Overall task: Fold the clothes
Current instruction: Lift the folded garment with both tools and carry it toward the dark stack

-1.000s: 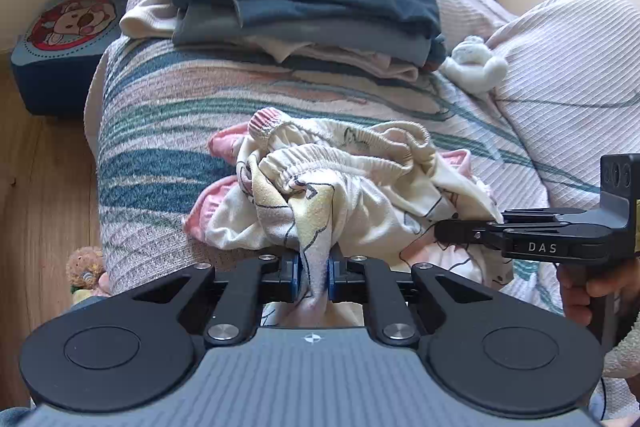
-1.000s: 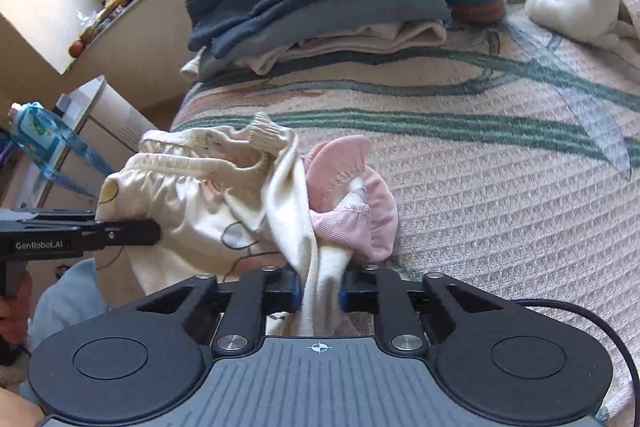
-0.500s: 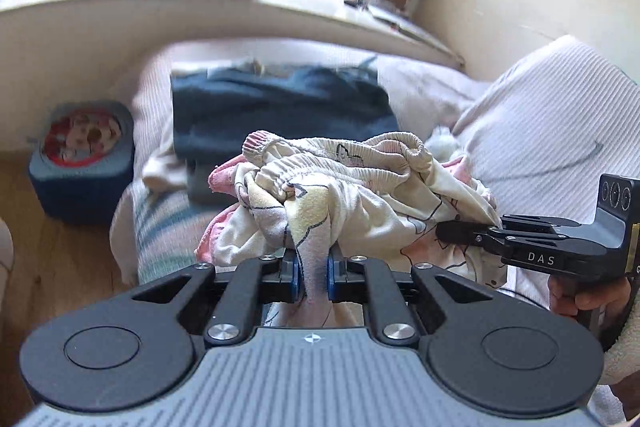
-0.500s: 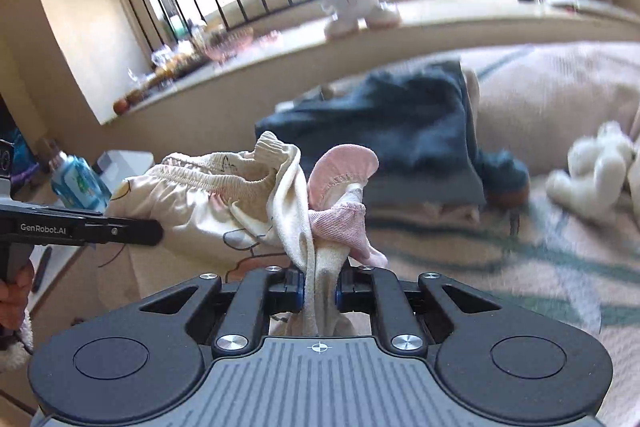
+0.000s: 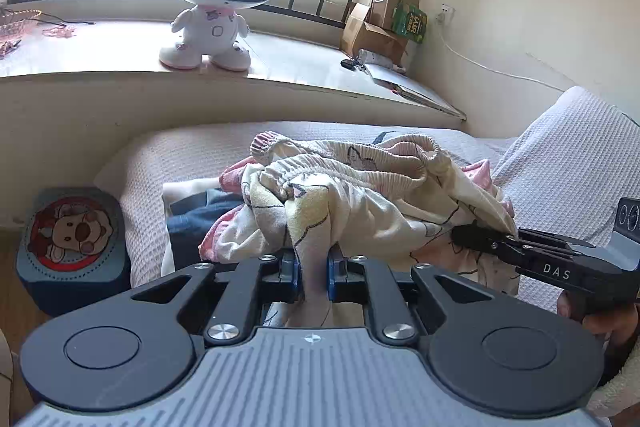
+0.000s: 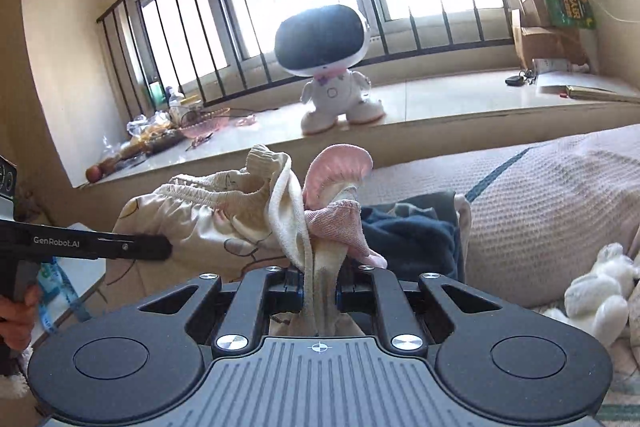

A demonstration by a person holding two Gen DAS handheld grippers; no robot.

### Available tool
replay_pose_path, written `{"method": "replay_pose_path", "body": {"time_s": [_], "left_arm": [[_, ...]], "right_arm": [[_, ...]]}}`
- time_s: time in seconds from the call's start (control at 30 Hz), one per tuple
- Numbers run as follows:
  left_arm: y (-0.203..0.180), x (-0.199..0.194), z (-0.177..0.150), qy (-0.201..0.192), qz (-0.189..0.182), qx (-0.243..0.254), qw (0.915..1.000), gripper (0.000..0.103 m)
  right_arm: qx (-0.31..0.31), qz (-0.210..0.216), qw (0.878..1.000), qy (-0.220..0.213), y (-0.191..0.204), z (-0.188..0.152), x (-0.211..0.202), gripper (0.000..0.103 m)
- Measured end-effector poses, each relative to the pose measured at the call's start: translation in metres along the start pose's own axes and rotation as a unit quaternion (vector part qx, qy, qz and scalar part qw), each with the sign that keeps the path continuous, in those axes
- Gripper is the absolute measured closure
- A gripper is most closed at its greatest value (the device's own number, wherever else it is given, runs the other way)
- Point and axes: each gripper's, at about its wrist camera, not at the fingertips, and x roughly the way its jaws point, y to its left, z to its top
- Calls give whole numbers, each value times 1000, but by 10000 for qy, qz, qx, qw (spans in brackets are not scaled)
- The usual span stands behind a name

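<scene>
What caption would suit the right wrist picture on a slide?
Right gripper and left gripper lift cream-and-pink pyjama pants before a toy robot.

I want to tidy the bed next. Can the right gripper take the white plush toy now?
Probably not: the right gripper is shut on the cream garment, so it must release that before taking the white plush toy.

Left tongs point(image 5: 312, 273) clamped, right tongs point(image 6: 319, 293) clamped, both raised

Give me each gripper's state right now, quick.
Left gripper: shut on the cream printed garment, held up off the bed.
Right gripper: shut on the same garment, at another bunched part.
</scene>
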Motion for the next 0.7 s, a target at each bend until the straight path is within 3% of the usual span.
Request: {"method": "replay_pose_path", "body": {"time_s": [0.17,0.33,0.4,0.5,0.63,0.7], "left_arm": [[22,49,14,148,-28,36,9999,90],[42,100,13,289,666,294,9969,78],[57,107,11,306,729,170,9967,69],[75,105,9,323,732,-81,9968,64],[81,86,6,220,818,-186,9962,63],[80,75,6,244,1048,-214,9940,64]], "right_arm": [[107,-200,9997,24,-13,4,30,90],[508,-648,9955,459,-37,-5,84,84],[533,-746,9950,401,-42,-4,80,81],[570,-893,9939,314,-49,-1,73,57],[619,-1088,9919,197,-58,3,64,51],[643,-1186,9908,139,-63,5,60,48]]}}
